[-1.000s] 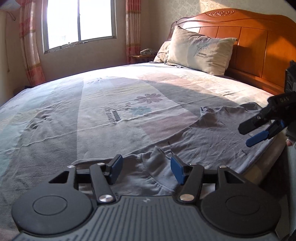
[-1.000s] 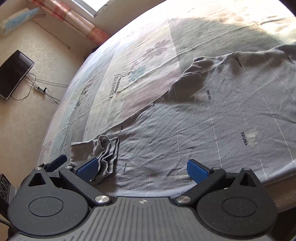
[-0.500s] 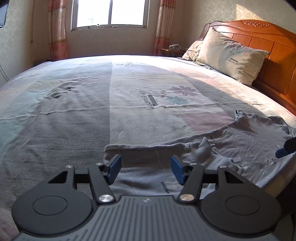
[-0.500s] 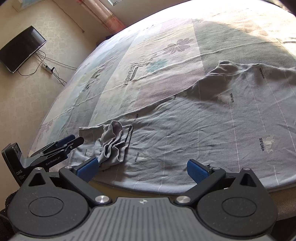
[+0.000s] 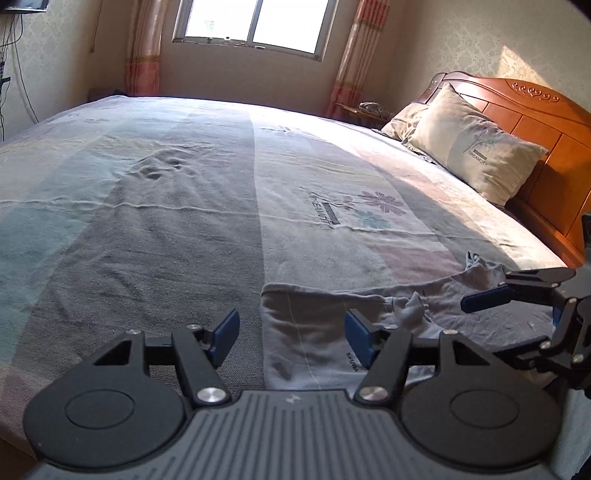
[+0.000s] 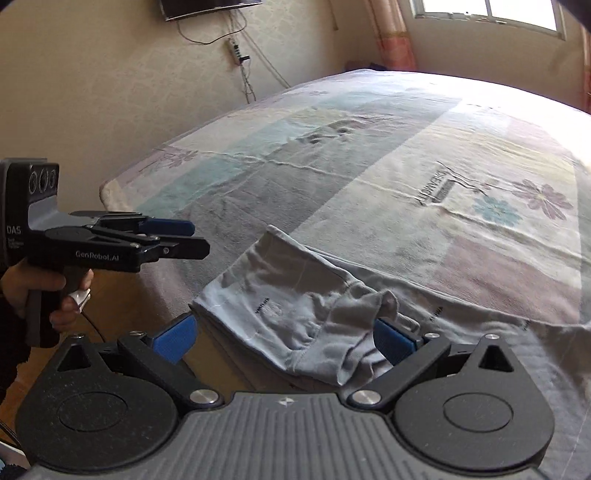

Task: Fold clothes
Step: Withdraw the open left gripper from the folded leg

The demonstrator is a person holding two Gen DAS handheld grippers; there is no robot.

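A grey T-shirt (image 5: 310, 325) lies flat along the near edge of the bed, one sleeve end bunched into a small rumpled fold (image 6: 365, 306). My left gripper (image 5: 291, 338) is open just above the shirt's left end, with the cloth's edge between its blue pads and nothing held. My right gripper (image 6: 284, 339) is open too, low over the same sleeve (image 6: 273, 291) at the bed's edge. In the left wrist view the right gripper (image 5: 485, 290) reaches in from the right over the shirt. The right wrist view shows the left gripper (image 6: 199, 238) held by a hand (image 6: 55, 291), left of the sleeve.
The striped, flower-printed bedspread (image 5: 184, 221) stretches far ahead. Pillows (image 5: 472, 155) lean on a wooden headboard (image 5: 554, 122) at the right. A window (image 5: 255, 22) is on the far wall. A wall-mounted TV (image 6: 207, 5) and dangling cables (image 6: 243, 70) are beyond the foot of the bed.
Both grippers have swung left toward the shirt's sleeve end and stayed open. The right gripper now faces the foot of the bed and sees the left gripper beside it.
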